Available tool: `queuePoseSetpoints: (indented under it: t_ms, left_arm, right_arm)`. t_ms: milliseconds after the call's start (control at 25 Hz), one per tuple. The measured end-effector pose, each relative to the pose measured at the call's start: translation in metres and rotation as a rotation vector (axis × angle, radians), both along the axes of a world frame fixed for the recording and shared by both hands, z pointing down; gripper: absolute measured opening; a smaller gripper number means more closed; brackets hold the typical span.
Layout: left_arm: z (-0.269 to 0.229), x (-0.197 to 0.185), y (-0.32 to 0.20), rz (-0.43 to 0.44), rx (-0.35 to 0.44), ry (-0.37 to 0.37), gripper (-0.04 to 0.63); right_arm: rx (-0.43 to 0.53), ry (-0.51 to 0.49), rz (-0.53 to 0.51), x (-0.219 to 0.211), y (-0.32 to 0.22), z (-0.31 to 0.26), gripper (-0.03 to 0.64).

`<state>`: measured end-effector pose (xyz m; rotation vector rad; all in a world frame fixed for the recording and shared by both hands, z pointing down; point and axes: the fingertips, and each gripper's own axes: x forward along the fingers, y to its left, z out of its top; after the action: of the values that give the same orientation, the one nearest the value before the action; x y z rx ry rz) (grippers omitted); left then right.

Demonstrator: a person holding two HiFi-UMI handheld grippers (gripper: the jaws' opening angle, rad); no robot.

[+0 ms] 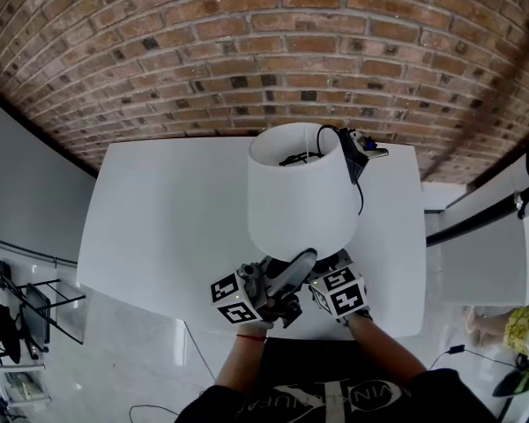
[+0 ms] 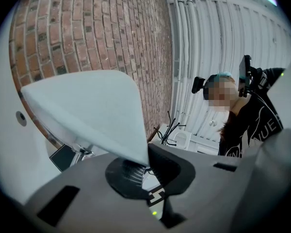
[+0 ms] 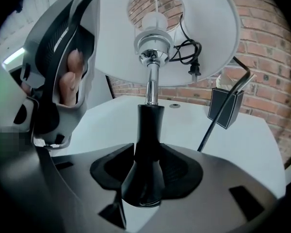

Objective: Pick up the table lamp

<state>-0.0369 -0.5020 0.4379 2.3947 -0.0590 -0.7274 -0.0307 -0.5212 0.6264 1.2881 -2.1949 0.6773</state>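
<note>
lamps: one table lamp (image 1: 301, 203) with a white shade (image 2: 87, 110), upright near the front edge of the white table (image 1: 159, 210). tools: two. my left tool (image 2: 148, 166) is clenched on the shade's lower rim. my right tool (image 3: 148, 168) is released, jaws apart either side of the black stem (image 3: 148, 130). brick wall (image 1: 247, 51) behind, pale floor (image 1: 132, 359) below. one cord (image 3: 189, 50) dangles inside the shade; one black card stand (image 3: 225, 106) sits beyond the lamp.
</note>
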Motion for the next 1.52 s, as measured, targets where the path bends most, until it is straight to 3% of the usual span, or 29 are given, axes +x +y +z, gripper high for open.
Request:
queuePoseSetpoints:
  t_ms: [760,1520]
  left_arm:
    - [-0.005,0.01,0.021,-0.012,0.037,-0.028,0.009]
    - [-0.068,0.032,0.079,-0.063,0.151,-0.019,0.009]
  right_arm:
    - [0.114,-0.014,0.003,0.01,0.005,-0.01,0.155]
    - [0.268,-0.055,-0.01,0.03,0.041,-0.077,0.153]
